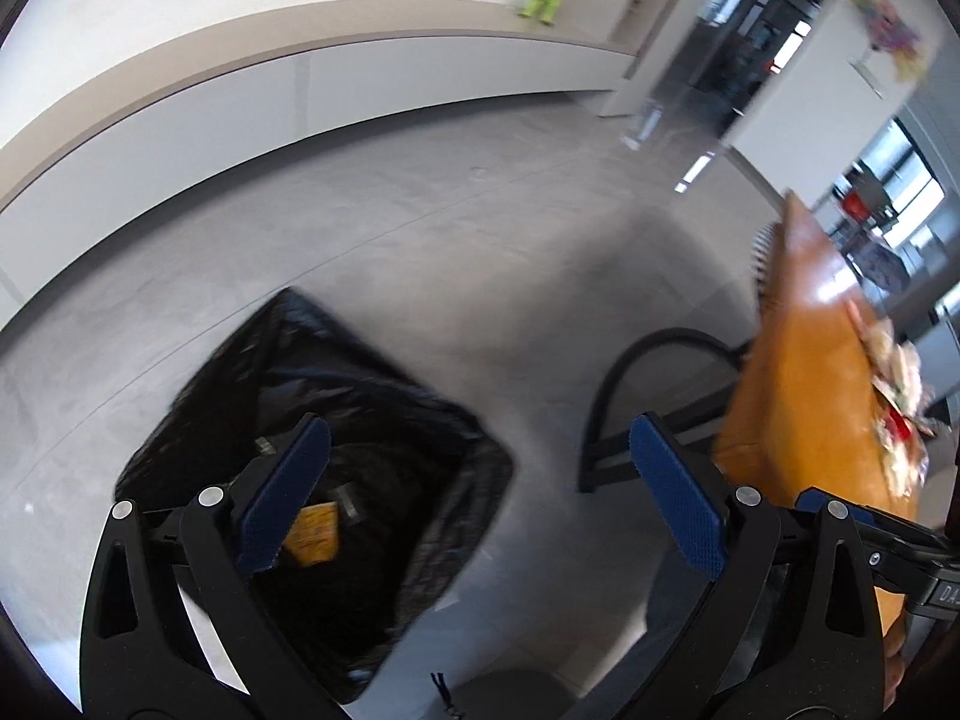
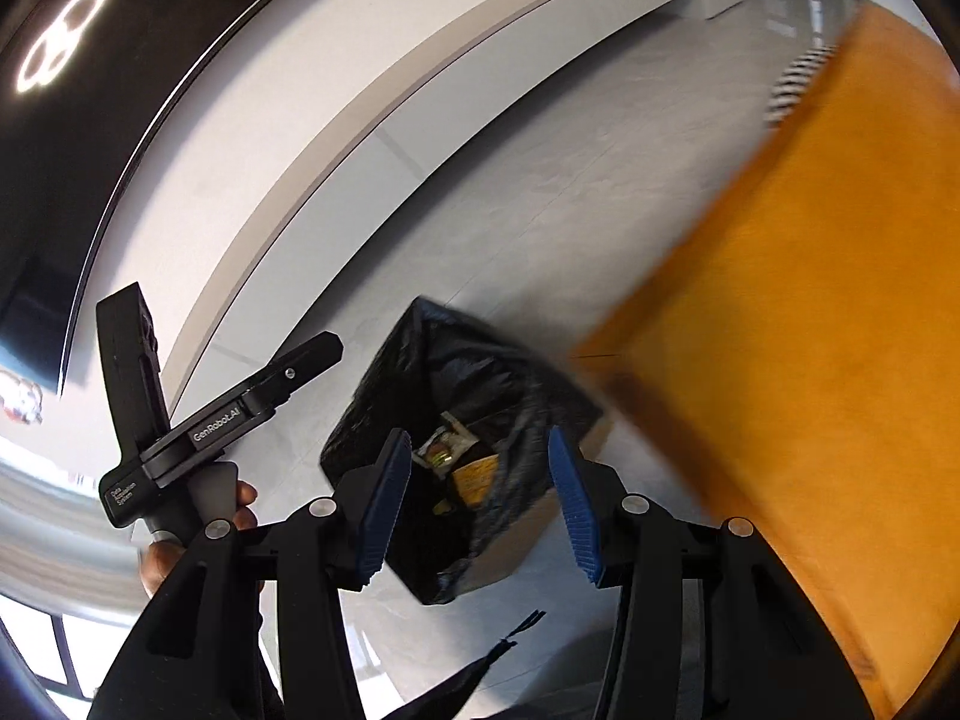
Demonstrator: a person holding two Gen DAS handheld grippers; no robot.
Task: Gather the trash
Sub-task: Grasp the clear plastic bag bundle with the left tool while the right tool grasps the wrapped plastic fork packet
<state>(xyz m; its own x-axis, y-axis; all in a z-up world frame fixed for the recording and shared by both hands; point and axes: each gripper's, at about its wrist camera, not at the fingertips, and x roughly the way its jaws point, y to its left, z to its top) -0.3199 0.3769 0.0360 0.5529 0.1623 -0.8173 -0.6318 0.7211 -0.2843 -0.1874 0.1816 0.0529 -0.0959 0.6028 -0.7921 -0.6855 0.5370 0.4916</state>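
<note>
Both the left gripper and the right gripper hold their ribbed blue fingers apart, gripping nothing. The square bin, lined with a crinkly black bag, sits low centre on the smooth grey floor. Crumpled wrappers lie at right on the glossy orange bench; I'd swing there next and pinch one wrapper firmly
</note>
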